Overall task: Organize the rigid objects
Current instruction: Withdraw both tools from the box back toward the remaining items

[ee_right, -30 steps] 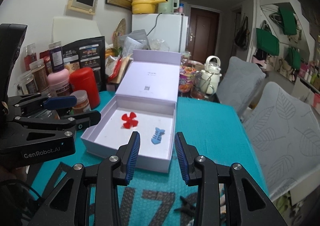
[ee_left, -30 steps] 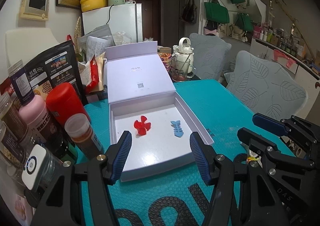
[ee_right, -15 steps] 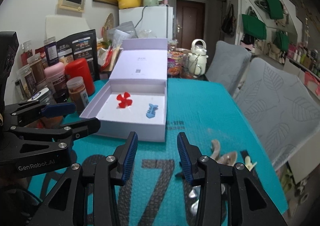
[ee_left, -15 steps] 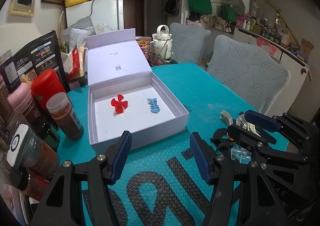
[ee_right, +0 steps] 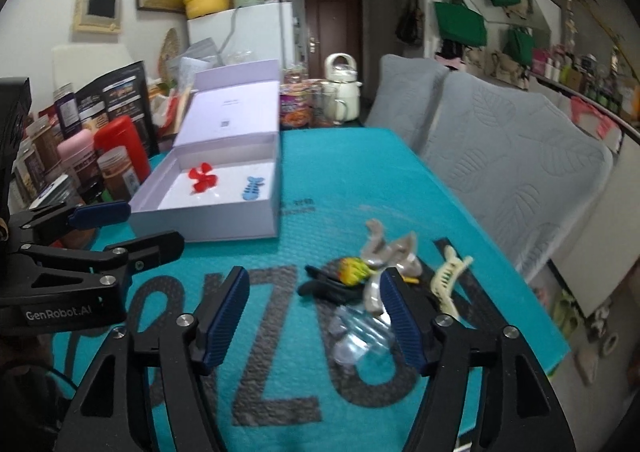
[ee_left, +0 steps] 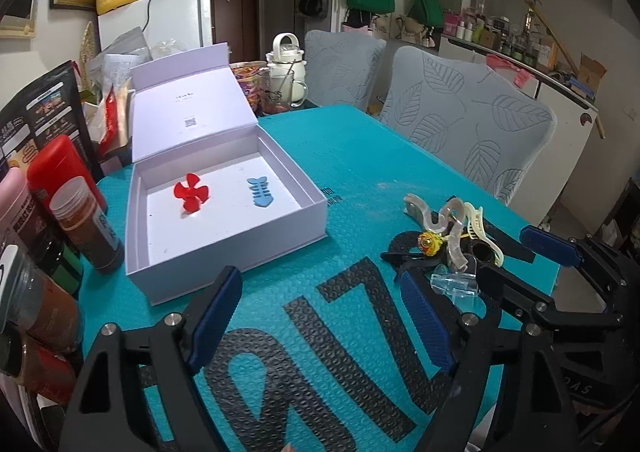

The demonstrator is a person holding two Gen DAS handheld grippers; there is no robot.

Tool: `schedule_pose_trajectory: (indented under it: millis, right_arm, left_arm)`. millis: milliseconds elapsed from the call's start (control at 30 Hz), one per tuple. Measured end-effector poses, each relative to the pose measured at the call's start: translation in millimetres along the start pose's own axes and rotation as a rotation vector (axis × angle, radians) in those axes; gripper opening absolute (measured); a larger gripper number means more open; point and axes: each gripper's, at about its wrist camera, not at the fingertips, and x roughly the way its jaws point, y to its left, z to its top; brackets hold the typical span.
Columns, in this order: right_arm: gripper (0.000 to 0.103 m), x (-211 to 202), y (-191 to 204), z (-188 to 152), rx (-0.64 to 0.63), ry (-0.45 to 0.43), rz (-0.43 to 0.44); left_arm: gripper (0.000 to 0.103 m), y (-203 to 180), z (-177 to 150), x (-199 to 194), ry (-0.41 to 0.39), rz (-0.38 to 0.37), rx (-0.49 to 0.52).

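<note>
With both the left hand-held gripper [ee_left: 320, 316] and right hand-held gripper [ee_right: 316, 316] just spread and empty, the tangled pile of plastic hair clips [ee_right: 384, 280], right of the open lilac cardboard box [ee_right: 208, 224] on the bench, risks a multi-piece grab.

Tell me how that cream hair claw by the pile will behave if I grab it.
The cream hair claw looks like hard plastic, so probably stiff and light. Its curved teeth may skid or twist between the fingers. It lies against the pile, so lifting it could drag neighbours along.
</note>
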Motion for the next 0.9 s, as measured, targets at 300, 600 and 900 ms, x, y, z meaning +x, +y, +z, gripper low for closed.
schedule_pose_trajectory:
  millis: [300, 600, 900]
  right_arm:
    - [0.075, -2.8, -36.4, -14.8, 0.062, 0.022, -0.061]
    - [0.077, 7.8, -69.9, -24.4, 0.111, 0.051, -0.076]
    - [0.077, 21.2, -97.8, -34.6, 0.152, 0.084, -0.081]
  left_arm:
    - [0.082, -24.6, 2.8, 19.7, 0.034, -0.039, 0.019]
    - [0.082, -56.1, 8.1, 44.4, 0.073, -0.106, 0.054]
    - [0.082, -71.3, 10.7, 74.9, 0.118, -0.14, 0.056]
